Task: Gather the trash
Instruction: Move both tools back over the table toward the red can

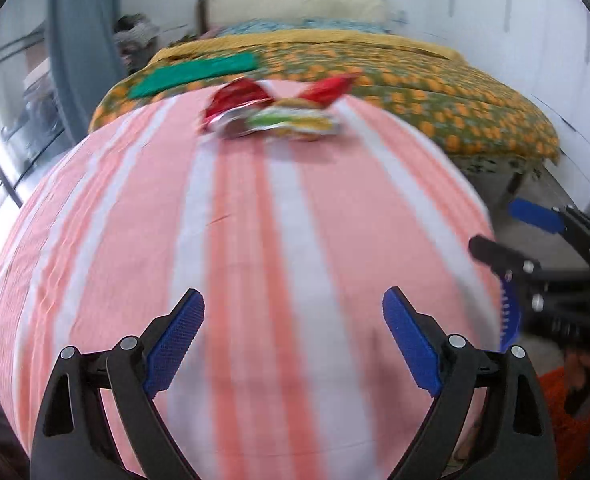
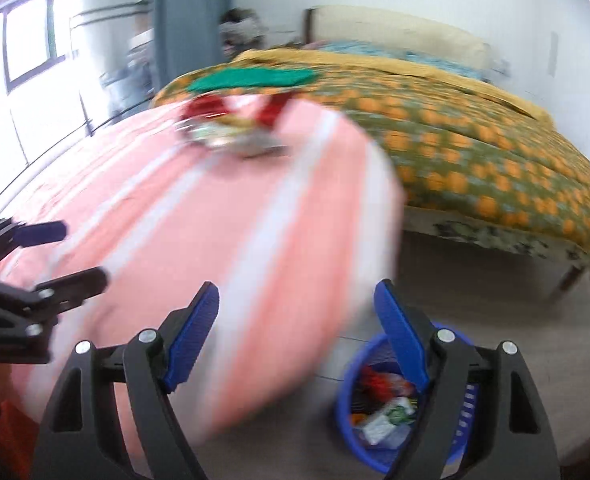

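A pile of crumpled snack wrappers (image 1: 273, 110), red, green and silver, lies at the far end of a pink-and-white striped bed (image 1: 235, 240); the right wrist view shows the same wrappers (image 2: 231, 128). My left gripper (image 1: 293, 328) hangs open over the near part of the striped cover, nothing between its blue pads. My right gripper (image 2: 297, 320) is open too, over the bed's right edge and the floor. Below it stands a blue trash basket (image 2: 351, 412) with several wrappers inside. Each gripper shows at the side of the other's view: right gripper (image 1: 507, 240), left gripper (image 2: 71, 252).
A second bed with an orange-flowered green cover (image 1: 435, 96) stands to the right, a green cloth (image 1: 191, 74) on its near corner. A grey curtain (image 1: 83, 48) and windows are at the left. Grey floor (image 2: 475, 312) runs between the beds. White wardrobe doors line the right wall.
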A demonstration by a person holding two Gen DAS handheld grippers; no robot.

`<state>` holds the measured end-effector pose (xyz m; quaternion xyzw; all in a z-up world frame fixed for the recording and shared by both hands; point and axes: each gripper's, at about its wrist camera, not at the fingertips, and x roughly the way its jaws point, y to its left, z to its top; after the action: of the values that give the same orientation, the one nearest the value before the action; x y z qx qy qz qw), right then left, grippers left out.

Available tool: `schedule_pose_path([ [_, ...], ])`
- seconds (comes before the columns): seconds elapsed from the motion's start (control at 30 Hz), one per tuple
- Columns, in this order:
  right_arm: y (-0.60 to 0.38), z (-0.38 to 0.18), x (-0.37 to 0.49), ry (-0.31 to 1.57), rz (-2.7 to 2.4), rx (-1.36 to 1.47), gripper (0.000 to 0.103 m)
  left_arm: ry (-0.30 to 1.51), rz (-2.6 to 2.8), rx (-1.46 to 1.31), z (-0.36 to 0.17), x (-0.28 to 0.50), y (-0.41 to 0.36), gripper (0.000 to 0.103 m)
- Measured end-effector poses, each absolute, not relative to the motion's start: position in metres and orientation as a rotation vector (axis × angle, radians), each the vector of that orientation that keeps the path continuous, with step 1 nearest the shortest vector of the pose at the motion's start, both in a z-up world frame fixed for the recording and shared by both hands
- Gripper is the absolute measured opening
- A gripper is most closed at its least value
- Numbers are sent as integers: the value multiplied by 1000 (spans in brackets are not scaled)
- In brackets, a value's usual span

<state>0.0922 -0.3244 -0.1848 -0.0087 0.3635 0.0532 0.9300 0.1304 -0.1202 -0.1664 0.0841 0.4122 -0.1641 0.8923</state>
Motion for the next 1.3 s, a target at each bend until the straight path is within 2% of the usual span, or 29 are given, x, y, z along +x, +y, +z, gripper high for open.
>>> schedule_pose_path([
  [0.2, -261, -187, 130, 811, 152, -81, 80, 880, -287, 111, -171, 139, -79, 91],
  [0.47, -243, -201, 162, 868, 145, -86, 80, 909, -304, 95, -178, 155, -47, 92],
  [0.57, -243, -203, 163, 866, 141, -62, 84, 888, -317, 134, -176, 172, -45, 92],
  [0.73, -246, -206, 165, 870, 124, -38, 88, 877, -305, 189, -175, 217, -47, 92],
  [0.93, -246, -207, 165, 869, 120, -39, 88, 842, -333, 172, -160, 267, -59, 92],
  [1.3, -246, -207, 166, 869, 119, -31, 88, 812, -402, 397, -164, 338, -116, 92],
])
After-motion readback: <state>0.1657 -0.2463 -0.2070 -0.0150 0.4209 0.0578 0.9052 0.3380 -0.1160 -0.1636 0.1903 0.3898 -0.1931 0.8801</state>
